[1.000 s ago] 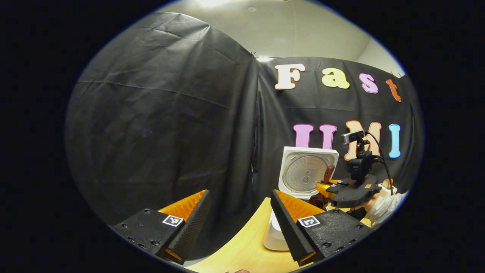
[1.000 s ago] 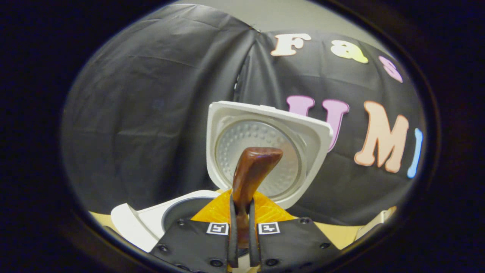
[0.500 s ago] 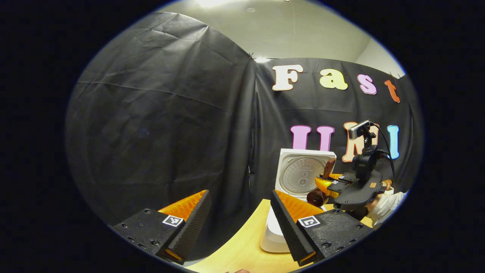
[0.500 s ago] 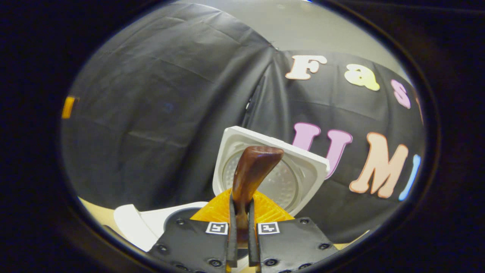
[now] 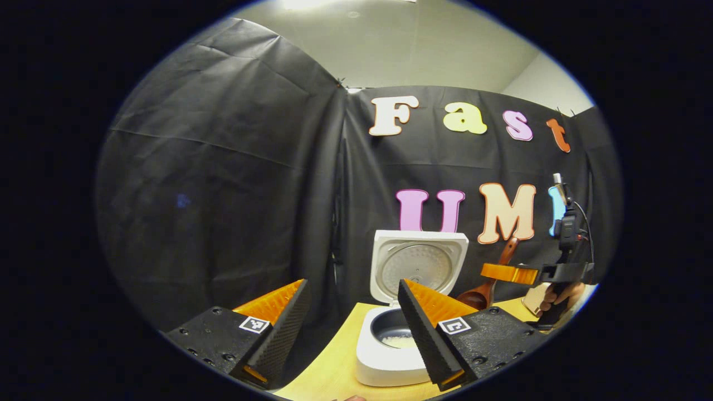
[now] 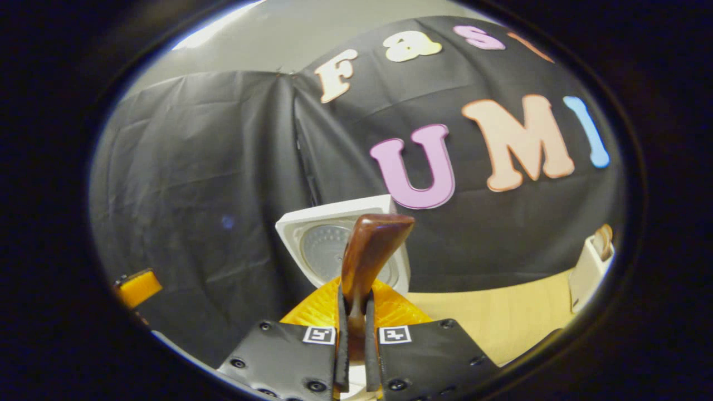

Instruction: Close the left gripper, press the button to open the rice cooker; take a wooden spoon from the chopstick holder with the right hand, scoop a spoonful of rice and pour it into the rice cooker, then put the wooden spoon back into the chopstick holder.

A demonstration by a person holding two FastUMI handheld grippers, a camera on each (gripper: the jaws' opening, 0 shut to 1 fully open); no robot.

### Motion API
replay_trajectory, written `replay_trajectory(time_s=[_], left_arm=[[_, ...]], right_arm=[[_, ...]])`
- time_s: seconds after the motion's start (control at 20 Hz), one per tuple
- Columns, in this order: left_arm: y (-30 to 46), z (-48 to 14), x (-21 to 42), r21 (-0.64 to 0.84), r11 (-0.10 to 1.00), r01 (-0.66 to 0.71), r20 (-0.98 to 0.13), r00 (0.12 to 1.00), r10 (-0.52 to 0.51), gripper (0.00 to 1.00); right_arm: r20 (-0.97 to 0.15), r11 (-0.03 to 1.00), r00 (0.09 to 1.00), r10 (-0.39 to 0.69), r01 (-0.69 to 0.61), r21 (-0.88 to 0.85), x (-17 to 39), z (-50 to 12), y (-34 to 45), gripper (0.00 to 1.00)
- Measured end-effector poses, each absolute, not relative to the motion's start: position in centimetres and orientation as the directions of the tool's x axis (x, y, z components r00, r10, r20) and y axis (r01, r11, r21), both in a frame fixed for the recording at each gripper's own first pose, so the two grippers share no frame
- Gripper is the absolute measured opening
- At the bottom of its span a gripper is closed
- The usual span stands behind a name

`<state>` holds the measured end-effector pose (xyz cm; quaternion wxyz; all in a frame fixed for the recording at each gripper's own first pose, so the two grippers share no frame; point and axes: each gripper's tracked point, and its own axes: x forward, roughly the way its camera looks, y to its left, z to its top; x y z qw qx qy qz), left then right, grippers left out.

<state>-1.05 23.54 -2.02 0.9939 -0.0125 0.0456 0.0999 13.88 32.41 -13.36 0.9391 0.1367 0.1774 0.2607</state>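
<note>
Spoon held in right gripper, cooker lid open

Right gripper [image 6: 354, 340]: both fingers pressed flat on the handle of the dark brown wooden spoon [image 6: 369, 250], handle end rising upright between them in the right gripper view. In the left gripper view the same gripper [image 5: 509, 273] sits to the right, held by a hand [image 5: 557, 295]; the spoon [image 5: 490, 284] hangs tilted from it, bowl down, to the right of the cooker and above the table; whether the bowl touches the table, I cannot tell.

Left gripper [image 5: 353, 312]: jaws spread wide apart, nothing between them.

White rice cooker [image 5: 384, 345]: stands on the light wooden table [image 5: 328, 373], lid [image 5: 418, 262] upright and open. Dark inner pot holds a small patch of white rice [image 5: 398, 341]. In the right gripper view the lid [image 6: 326, 245] shows behind the spoon handle.

Cream-coloured chopstick holder [image 6: 591, 267]: at the right edge of the table in the right gripper view, well apart from the cooker.
</note>
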Motion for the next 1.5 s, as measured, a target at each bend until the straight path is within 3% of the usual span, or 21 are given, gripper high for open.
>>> replay_trajectory(time_s=[0.55,1.15,1.2,1.25,1.3,1.5], left_arm=[[17.9,0.6,11.8,-0.097,0.995,-0.005,-0.047,0.999,0.001,0.91],[16.0,0.8,24.2,-0.07,0.997,0.01,-0.028,1.0,-0.012,0.89],[16.1,0.3,25.1,-0.066,0.998,0.0,-0.037,0.999,-0.002,0.96],[16.4,-0.1,25.9,-0.051,0.999,-0.011,-0.044,0.999,0.009,0.89],[16.5,-0.4,26.7,-0.032,0.999,-0.02,-0.046,0.999,0.019,0.93],[16.8,-2.2,29.1,0.023,0.999,-0.048,-0.08,0.996,0.049,0.89]], right_arm=[[-0.286,0.939,0.921,0.266,-0.181,0.292,10.6,-10.5,11.9,0.13],[-0.326,0.976,0.945,0.009,0.063,0.209,6.5,-10.7,-2.3,0.13],[-0.331,0.976,0.943,-0.008,0.078,0.201,6.2,-10.9,-3.0,0.13],[-0.337,0.976,0.941,-0.019,0.09,0.196,6.0,-11.0,-3.6,0.13],[-0.342,0.976,0.939,-0.029,0.101,0.195,5.6,-11.2,-4.1,0.13],[-0.346,0.977,0.936,-0.069,0.133,0.165,4.9,-11.0,-6.0,0.13]])
